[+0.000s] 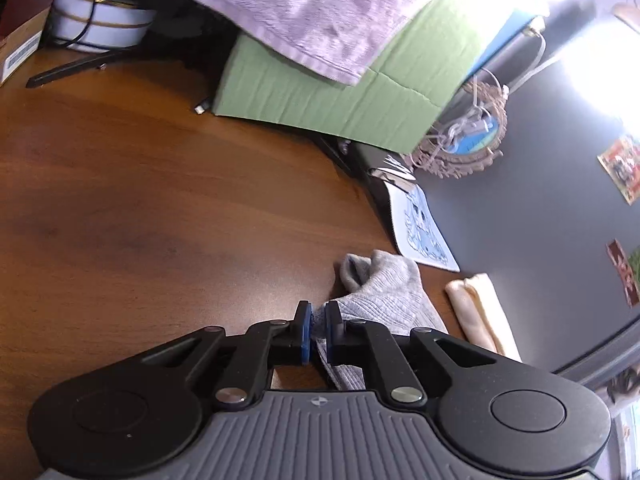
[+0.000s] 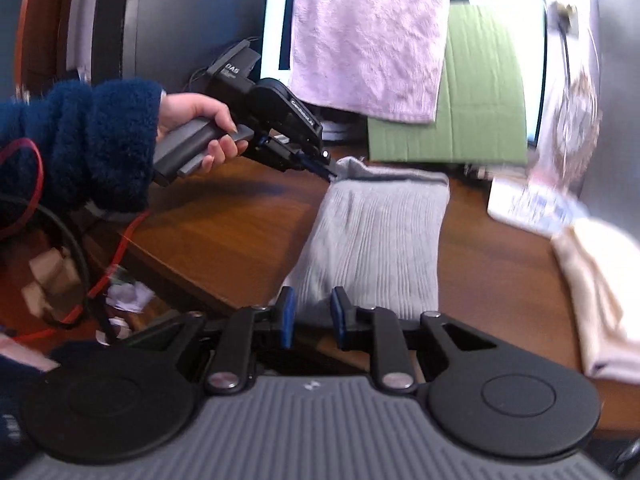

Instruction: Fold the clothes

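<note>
A grey ribbed garment (image 2: 380,240) lies on the brown wooden table (image 2: 492,264), folded into a long rectangle. My left gripper (image 1: 318,332) is shut on the garment's far left corner (image 1: 384,292); it also shows in the right wrist view (image 2: 332,174), held by a hand in a blue fleece sleeve. My right gripper (image 2: 313,316) is open, its blue pads on either side of the garment's near edge without pinching it.
A cream folded cloth (image 2: 596,296) lies at the right. A lilac towel (image 2: 368,36) hangs over a green cloth (image 2: 480,92) at the back. A printed paper (image 2: 528,204) lies near the wall. Cables and clutter sit beyond the table's left edge (image 2: 168,256).
</note>
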A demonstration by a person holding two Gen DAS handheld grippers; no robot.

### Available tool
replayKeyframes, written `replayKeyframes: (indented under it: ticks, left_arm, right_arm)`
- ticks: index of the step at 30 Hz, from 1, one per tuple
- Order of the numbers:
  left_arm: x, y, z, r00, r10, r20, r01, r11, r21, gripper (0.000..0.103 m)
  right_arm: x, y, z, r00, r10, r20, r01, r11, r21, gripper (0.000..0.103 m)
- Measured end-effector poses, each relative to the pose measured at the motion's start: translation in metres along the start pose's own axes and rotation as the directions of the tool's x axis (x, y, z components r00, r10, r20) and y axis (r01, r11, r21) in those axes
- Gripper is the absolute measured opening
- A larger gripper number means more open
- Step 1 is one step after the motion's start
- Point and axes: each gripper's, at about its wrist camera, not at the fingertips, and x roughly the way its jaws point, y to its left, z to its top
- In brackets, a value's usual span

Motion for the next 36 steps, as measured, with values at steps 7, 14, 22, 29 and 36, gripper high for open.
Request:
replayKeyframes:
  ticks: [7,14,22,29,36]
  left_arm:
    - [-0.023,-0.011,-0.007,0.999,0.015,0.037,-0.017,0.999,0.050,0.014]
    - [-0.044,-0.032,-0.036,0.999,-0.045,0.003,0.044,0.993,0.107,0.020]
    - [-0.046,-0.070,-0.080,0.989,-0.109,-0.098,0.131,0.955,0.265,0.021]
    - [-0.053,-0.091,-0.111,0.978,-0.140,-0.157,0.187,0.917,0.352,0.021]
    - [-0.069,-0.089,-0.110,0.986,-0.116,-0.122,0.151,0.932,0.329,0.021]
  right_arm:
    - [-0.016,-0.071,0.017,0.998,-0.034,0.055,0.014,0.941,0.338,0.034]
    - [0.011,-0.098,0.014,0.998,0.011,-0.063,0.021,0.875,0.484,0.034]
    - [0.017,-0.079,0.008,0.993,0.039,-0.111,0.021,0.868,0.496,0.015]
    - [-0.012,-0.048,-0.018,0.985,0.154,-0.073,-0.082,0.804,0.588,0.015]
    - [-0.024,-0.082,-0.073,0.938,0.292,0.186,-0.315,0.495,0.810,0.052]
